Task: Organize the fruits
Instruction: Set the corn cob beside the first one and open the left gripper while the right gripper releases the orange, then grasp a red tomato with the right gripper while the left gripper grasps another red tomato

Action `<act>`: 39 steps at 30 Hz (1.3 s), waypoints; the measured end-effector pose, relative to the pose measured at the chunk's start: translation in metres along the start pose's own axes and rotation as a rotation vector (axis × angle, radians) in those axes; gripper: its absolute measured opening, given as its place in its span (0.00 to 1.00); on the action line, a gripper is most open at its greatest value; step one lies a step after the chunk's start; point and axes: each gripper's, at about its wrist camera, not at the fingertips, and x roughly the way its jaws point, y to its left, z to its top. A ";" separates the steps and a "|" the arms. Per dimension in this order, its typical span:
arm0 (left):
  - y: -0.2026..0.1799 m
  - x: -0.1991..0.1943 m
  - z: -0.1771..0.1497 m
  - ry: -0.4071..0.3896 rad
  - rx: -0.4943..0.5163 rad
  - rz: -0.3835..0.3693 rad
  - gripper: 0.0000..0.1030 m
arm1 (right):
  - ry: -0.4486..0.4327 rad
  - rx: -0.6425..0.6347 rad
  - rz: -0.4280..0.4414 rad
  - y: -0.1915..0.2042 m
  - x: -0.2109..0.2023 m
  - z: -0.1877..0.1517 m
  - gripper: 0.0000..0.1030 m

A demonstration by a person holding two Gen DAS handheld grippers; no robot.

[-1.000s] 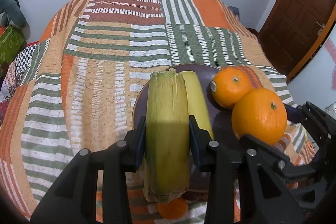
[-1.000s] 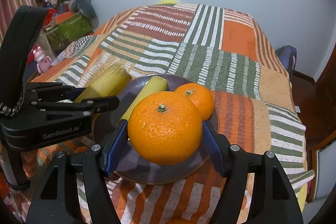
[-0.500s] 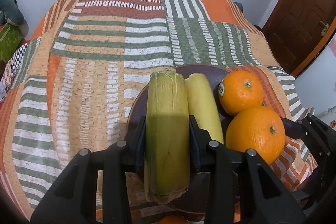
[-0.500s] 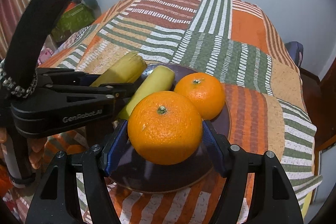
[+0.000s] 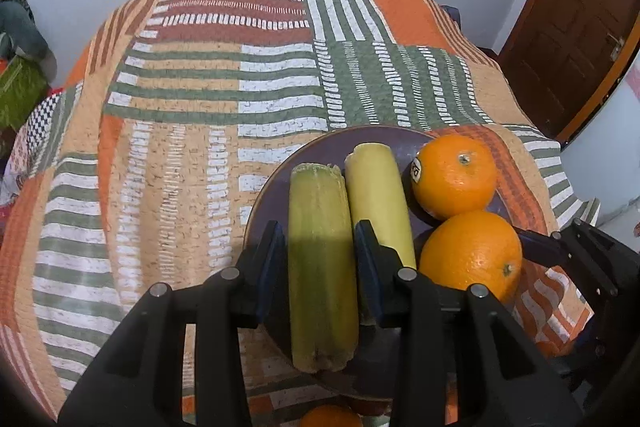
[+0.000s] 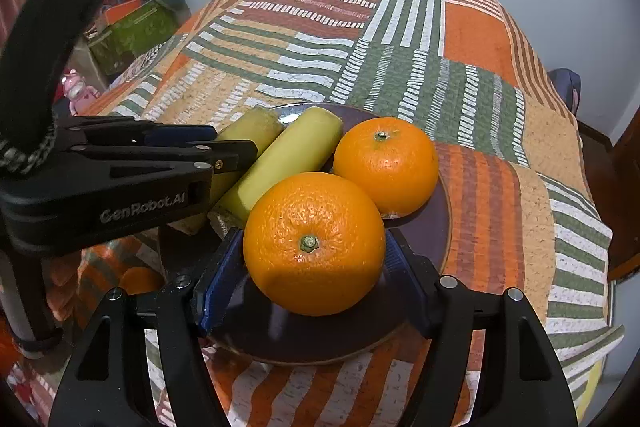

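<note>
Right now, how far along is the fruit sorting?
Done: one orange and one yellow-green stalk piece lie on the dark plate. In hand: the left gripper clamps a second stalk piece and the right gripper a second orange, both over the plate. Left: releasing both, plus another orange on the quilt.

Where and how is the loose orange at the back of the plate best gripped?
Judging by its pose, take the loose orange across its widest middle, coming from above. It sits stem-up on the dark plate, with the held orange in front and a yellow-green stalk piece on its left, so its top and right side are freest.
</note>
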 end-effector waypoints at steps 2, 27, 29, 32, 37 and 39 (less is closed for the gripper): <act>0.002 -0.007 -0.001 -0.013 -0.008 0.005 0.36 | 0.005 0.005 -0.004 0.000 -0.001 0.000 0.65; -0.004 -0.149 -0.060 -0.137 0.017 -0.035 0.37 | -0.179 -0.019 -0.072 0.020 -0.111 -0.018 0.82; -0.007 -0.161 -0.068 -0.150 0.020 -0.036 0.37 | -0.197 -0.016 -0.065 0.023 -0.122 -0.024 0.82; -0.010 -0.179 -0.084 -0.165 0.025 -0.049 0.39 | -0.218 -0.009 -0.052 0.028 -0.136 -0.038 0.82; -0.013 -0.199 -0.113 -0.186 0.021 -0.036 0.56 | -0.212 -0.008 -0.040 0.037 -0.142 -0.061 0.82; -0.013 -0.203 -0.124 -0.176 0.024 -0.035 0.57 | -0.202 -0.006 -0.032 0.040 -0.142 -0.071 0.82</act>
